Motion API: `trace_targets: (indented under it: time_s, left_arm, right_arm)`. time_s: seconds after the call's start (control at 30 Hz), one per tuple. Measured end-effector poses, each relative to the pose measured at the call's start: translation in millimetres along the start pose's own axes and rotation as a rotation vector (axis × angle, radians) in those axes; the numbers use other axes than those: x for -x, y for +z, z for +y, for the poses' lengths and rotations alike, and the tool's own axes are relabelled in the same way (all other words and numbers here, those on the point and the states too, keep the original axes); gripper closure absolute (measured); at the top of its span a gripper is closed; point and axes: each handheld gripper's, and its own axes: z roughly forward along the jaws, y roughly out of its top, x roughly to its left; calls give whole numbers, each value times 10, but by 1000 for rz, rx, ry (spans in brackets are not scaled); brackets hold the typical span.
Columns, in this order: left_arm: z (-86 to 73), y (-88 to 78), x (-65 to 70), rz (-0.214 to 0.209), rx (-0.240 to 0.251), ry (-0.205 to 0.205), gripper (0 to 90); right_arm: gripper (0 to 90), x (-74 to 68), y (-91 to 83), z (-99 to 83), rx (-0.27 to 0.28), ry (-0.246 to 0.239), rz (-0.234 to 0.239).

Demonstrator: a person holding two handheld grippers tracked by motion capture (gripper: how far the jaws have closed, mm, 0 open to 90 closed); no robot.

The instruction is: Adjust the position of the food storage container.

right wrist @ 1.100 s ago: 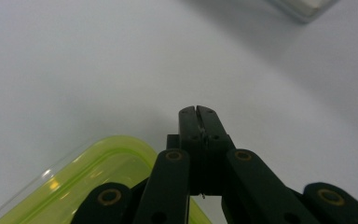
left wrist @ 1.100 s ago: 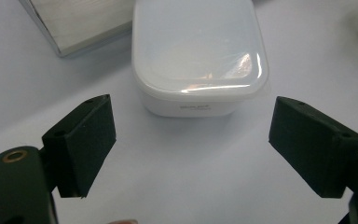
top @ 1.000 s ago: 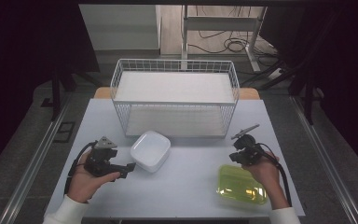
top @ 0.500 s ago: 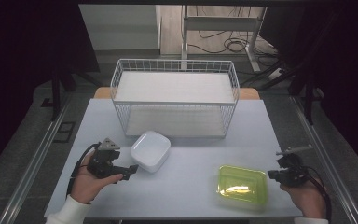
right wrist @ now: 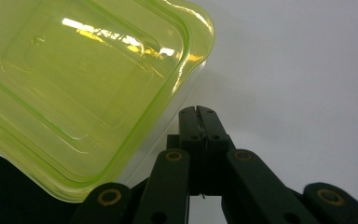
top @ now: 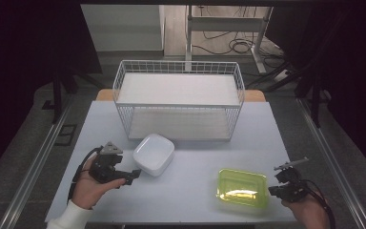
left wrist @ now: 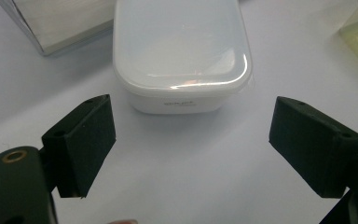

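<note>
My left fingers [left wrist: 189, 149] are spread wide, lined up on the glossy white rounded plastic box [left wrist: 182, 51] at upper centre: light, stiff, slippery, so I'd pinch its short sides. My right fingers [right wrist: 198, 122] are clenched empty beside the translucent yellow-green plastic tray [right wrist: 74, 84].

1. Got a white wire basket rack [top: 178, 102] sitting at the far side of the pale table [top: 267, 133], two tiers, nothing on them.
2. Past it I see a grey desk frame [top: 228, 24] with cables [top: 236, 46] lying on the floor.
</note>
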Motion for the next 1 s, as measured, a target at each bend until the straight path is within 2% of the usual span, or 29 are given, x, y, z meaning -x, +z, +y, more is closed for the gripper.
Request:
trace_targets:
  time_s: [0.23,0.67,1.0]
  left_arm:
    - [-7,34,-9,3,-11,4,142]
    - [-10,62,5,3,-19,8,142]
    - [-14,84,4,2,-26,9,142]
  right_arm:
    - [893,-105,46,79,-5,-26,10]
    - [893,-555,234,384,-2,-136,62]
    - [893,-825,369,584,19,-199,111]
